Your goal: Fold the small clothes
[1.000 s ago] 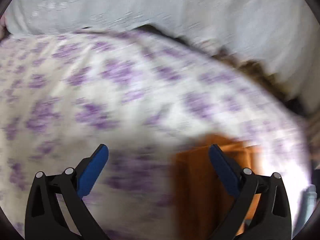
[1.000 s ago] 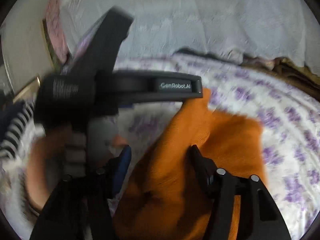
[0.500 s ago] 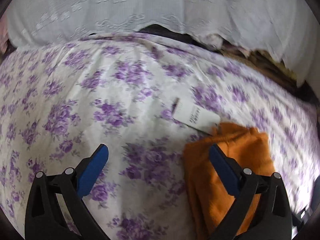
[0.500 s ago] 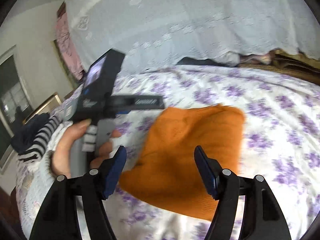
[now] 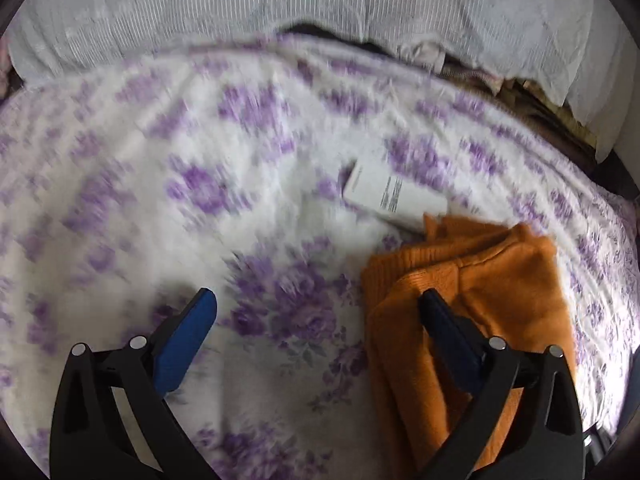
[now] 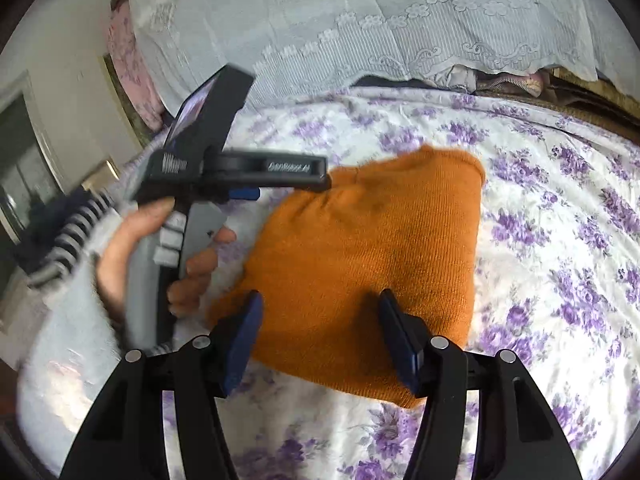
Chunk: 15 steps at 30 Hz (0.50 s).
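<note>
On floral sheet: folded orange knit, white tag w/ tiny unreadable print touching its far corner. Right gripper wide apart over knit, holding nothing. Left gripper also wide, empty; "GenRobot.AI" on its body, blurry.

Bed with white sheet, purple flower print. Folded orange knit garment lies flat on sheet. White paper tag on sheet, touching garment's far edge. White lace cloth at bed's far edge.
</note>
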{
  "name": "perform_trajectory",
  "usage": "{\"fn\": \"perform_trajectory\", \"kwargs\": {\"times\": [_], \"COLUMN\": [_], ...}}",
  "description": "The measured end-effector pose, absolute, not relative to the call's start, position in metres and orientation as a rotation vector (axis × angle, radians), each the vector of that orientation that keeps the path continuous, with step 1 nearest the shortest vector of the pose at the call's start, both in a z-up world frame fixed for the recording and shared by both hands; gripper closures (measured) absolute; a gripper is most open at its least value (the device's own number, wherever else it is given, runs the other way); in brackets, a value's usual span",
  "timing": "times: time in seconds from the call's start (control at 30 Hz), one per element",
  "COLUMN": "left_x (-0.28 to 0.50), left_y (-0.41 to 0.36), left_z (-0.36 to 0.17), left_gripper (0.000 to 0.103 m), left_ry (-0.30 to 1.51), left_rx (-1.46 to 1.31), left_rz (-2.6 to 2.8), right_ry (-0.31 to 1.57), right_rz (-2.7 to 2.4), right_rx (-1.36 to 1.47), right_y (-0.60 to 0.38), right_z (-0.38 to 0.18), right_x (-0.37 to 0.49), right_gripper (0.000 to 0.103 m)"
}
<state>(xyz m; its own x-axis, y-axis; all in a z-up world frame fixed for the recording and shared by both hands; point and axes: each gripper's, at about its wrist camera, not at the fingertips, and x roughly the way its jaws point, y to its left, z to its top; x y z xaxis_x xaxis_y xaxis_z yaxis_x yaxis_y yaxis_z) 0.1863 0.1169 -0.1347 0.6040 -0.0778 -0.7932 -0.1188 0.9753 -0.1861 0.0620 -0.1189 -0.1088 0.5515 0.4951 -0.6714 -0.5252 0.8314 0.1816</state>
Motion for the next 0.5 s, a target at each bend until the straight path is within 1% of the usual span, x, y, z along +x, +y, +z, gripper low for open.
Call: {"fn": "perform_trajectory", "kwargs": {"times": [0.13, 0.2, 0.23, 0.3, 0.37, 0.43, 0.5], "left_x": [0.174, 0.174, 0.176, 0.184, 0.19, 0.193, 0.193], "left_y": [0.111, 0.101, 0.094, 0.083, 0.09, 0.099, 0.1], "left_z": [-0.115, -0.119, -0.125, -0.145, -0.161, -0.165, -0.167], "left_gripper": [0.005, 0.005, 0.005, 0.004, 0.004, 0.004, 0.004], "left_ry": [0.888, 0.913, 0.932, 0.987, 0.985, 1.002, 0.997], "left_rx": [-0.258, -0.212, -0.166, -0.102, -0.206, -0.272, -0.275], "left_rz": [-0.075, -0.09, -0.078, -0.05, -0.063, -0.09, -0.096], "right_ry": [0.759, 0.774, 0.785, 0.832, 0.906, 0.895, 0.877], "right_rz": [0.567, 0.536, 0.528, 0.508, 0.474, 0.48, 0.522], "right_rx": [0.054, 0.111, 0.128, 0.146, 0.175, 0.213, 0.303], "right_y": [-0.131, -0.137, -0.137, -0.139, -0.144, -0.152, -0.164], "right_z": [-0.087, -0.086, -0.088, -0.101, -0.129, -0.149, -0.155], "right_x": [0.103, 0.131, 0.142, 0.169, 0.196, 0.205, 0.205], "right_gripper": [0.044, 0.052, 0.052, 0.053, 0.053, 0.054, 0.055]}}
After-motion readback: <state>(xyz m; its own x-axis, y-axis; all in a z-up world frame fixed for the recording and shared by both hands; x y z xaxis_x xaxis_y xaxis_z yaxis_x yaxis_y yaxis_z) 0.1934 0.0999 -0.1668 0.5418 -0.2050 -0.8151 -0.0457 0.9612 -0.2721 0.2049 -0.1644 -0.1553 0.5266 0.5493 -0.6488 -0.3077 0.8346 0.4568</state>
